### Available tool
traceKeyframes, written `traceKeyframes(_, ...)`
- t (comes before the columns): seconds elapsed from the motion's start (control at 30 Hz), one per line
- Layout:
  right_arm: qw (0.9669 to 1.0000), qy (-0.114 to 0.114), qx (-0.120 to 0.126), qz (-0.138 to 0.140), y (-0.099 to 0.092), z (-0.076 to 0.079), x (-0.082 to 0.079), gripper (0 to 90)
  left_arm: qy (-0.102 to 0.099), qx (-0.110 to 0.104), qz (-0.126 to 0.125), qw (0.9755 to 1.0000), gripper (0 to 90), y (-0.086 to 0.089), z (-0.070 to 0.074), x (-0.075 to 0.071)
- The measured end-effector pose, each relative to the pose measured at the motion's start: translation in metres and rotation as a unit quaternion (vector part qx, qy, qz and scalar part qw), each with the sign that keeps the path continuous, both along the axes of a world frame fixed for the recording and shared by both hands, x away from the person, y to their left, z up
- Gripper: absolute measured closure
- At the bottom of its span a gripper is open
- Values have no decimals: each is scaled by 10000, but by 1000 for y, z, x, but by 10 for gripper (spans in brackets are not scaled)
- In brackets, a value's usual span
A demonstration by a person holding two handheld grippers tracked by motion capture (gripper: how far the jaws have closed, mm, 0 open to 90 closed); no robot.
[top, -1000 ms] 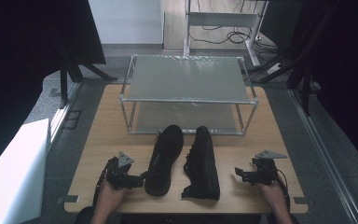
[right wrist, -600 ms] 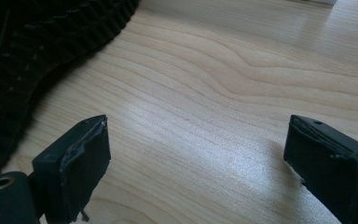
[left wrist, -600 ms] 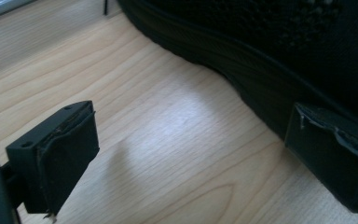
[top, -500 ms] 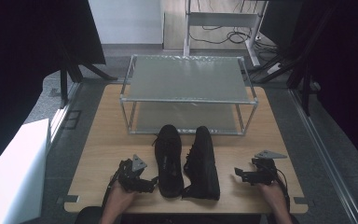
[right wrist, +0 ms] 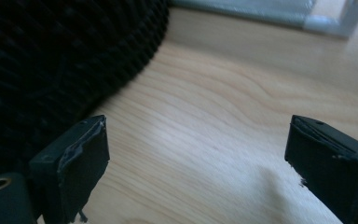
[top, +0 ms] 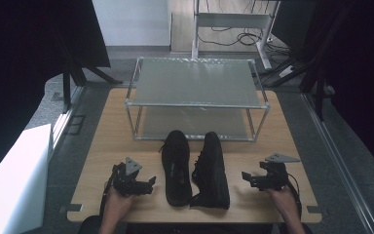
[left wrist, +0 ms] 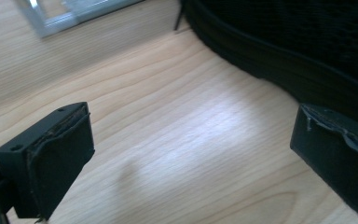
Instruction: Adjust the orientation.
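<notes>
Two black shoes lie side by side in the middle of the wooden table (top: pixel 102 161), toes pointing toward the rack. The left shoe (top: pixel 177 168) is seen from above; the right shoe (top: pixel 213 171) seems to lean on its side. My left gripper (top: pixel 148 184) sits just left of the left shoe, open and apart from it. In the left gripper view the gripper (left wrist: pixel 191 149) holds nothing, and the shoe's sole edge (left wrist: pixel 279 56) runs past its right pad. My right gripper (top: pixel 247 178) is open to the right of the right shoe, which appears beside the left pad (right wrist: pixel 74 158).
A two-tier metal rack (top: pixel 195 105) stands behind the shoes, both shelves bare; its frame corner (left wrist: pixel 60 18) and foot (right wrist: pixel 326 18) appear in the gripper views. Bare wood lies around both hands. The table's front edge is close behind the grippers.
The left shoe has turned from a slant to lie straight beside the right shoe. My left gripper moved right against it, then drew back slightly. The right gripper has stayed still.
</notes>
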State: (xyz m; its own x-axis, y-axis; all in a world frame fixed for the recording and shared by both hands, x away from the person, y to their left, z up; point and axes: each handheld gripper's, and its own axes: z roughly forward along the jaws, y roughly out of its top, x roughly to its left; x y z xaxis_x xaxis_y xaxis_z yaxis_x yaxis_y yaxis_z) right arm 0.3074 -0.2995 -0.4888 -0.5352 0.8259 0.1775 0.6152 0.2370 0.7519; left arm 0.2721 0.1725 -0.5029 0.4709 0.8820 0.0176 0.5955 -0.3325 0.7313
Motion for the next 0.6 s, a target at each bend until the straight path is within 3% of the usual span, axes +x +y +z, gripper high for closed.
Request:
traceKeyframes(0.27, 9999, -40, -44, 140, 15, 16, 7, 24, 4, -245, 216, 9995, 0, 14, 1, 2)
traceKeyframes(0.37, 9994, -131, -166, 261, 25, 23, 9, 20, -33, -252, 161, 9995, 0, 13, 1, 1)
traceKeyframes(0.6, 9987, -319, -74, 396, 47, 40, 15, 2, -11, -128, 53, 9999, 0, 7, -1, 1)
